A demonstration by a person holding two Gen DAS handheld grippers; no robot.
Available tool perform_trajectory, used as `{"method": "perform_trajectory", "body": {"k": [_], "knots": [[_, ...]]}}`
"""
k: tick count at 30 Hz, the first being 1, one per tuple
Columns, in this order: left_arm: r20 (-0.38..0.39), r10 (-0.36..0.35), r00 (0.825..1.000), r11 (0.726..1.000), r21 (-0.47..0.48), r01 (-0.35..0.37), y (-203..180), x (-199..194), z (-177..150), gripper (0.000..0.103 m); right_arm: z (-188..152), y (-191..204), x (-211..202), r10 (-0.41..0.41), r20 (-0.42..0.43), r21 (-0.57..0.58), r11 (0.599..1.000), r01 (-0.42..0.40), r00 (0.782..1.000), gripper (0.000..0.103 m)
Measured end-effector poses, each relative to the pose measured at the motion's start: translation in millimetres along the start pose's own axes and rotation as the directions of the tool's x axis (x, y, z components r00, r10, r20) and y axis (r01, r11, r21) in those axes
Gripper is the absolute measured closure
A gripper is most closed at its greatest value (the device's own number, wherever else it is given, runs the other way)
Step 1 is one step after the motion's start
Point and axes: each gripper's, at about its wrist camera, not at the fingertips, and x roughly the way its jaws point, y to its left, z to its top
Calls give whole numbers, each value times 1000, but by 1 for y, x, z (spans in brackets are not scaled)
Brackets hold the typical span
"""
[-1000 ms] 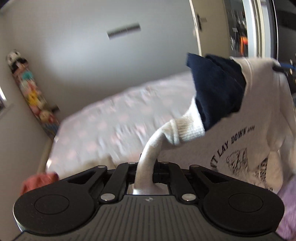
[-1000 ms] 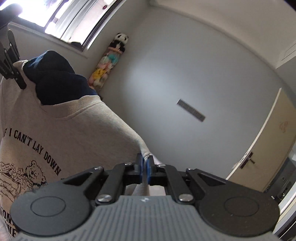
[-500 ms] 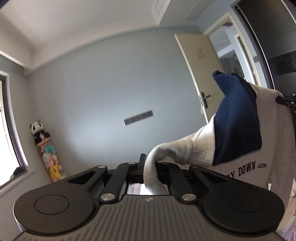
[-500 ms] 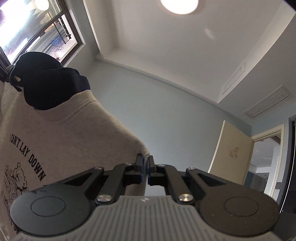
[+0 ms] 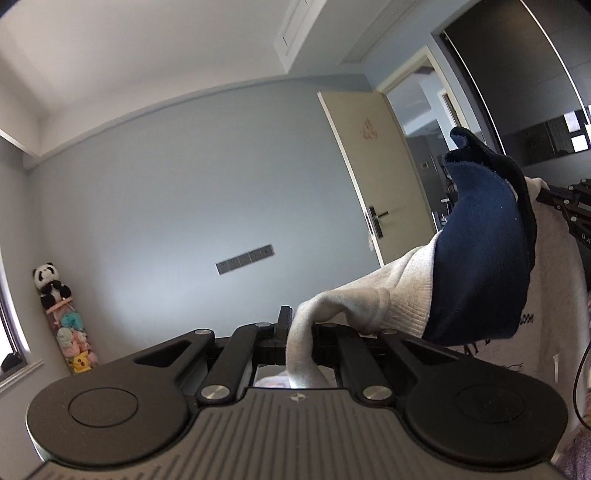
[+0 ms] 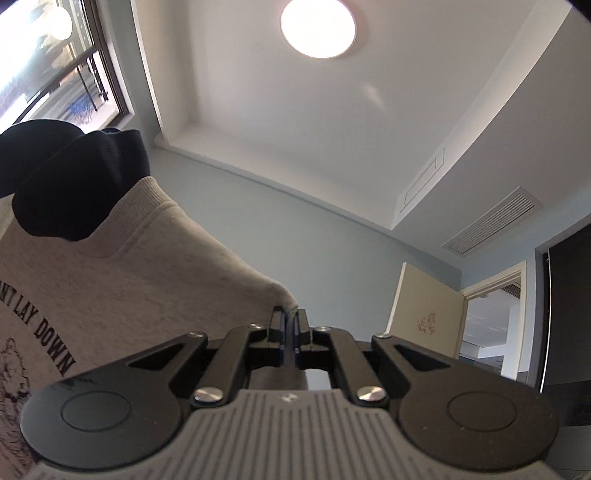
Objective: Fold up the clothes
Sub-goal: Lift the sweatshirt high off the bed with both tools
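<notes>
Background: grey-blue wall [image 5: 166, 206], open door [image 5: 373, 184], ceiling lamp [image 6: 318, 26]; bed seen a second ago has dropped out of both views.
Change: both claws went up and tipped back, garment hoisted with them.
Sweatshirt [image 6: 122, 280]: cream, printed, navy lining [image 5: 480, 258] at neck, hanging in air between claws.
Left claw [image 5: 295, 328]: clamped on cream cuff/shoulder fabric.
Right claw [image 6: 290, 325]: pinched together on the other shoulder edge.
Task meaning: likely spread out for laying flat; no fold made yet.
</notes>
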Motion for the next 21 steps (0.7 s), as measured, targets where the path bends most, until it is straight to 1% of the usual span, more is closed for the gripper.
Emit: {"method": "perform_trajectory", "body": {"k": [2, 4, 7, 9, 12, 14, 18, 21], "knots": [[-49, -26, 998, 1000, -5, 26, -1, 30, -4, 100, -13, 4, 10, -1, -44, -5, 1000, 1, 999, 98], [-104, -54, 993, 999, -11, 53, -3, 65, -14, 100, -36, 10, 26, 1, -103, -5, 1000, -2, 995, 98], [-181, -65, 981, 998, 11, 68, -12, 118, -34, 100, -70, 18, 50, 4, -191, -6, 1000, -5, 982, 98], [-231, -66, 971, 997, 27, 74, -18, 155, -48, 100, -95, 26, 68, 5, -242, -9, 1000, -7, 970, 98], [-310, -72, 948, 996, 20, 82, -16, 218, -72, 100, -133, 28, 98, 21, -318, 11, 1000, -18, 948, 98], [-356, -80, 931, 997, -8, 82, -14, 258, -91, 100, -158, 33, 121, 39, -373, 35, 999, -28, 927, 98], [-429, -98, 898, 995, -70, 75, -10, 327, -126, 100, -216, 48, 171, 69, -488, 72, 997, -39, 870, 98], [-481, -106, 870, 993, -100, 66, -15, 373, -157, 100, -262, 58, 203, 85, -563, 91, 995, -41, 822, 98]]}}
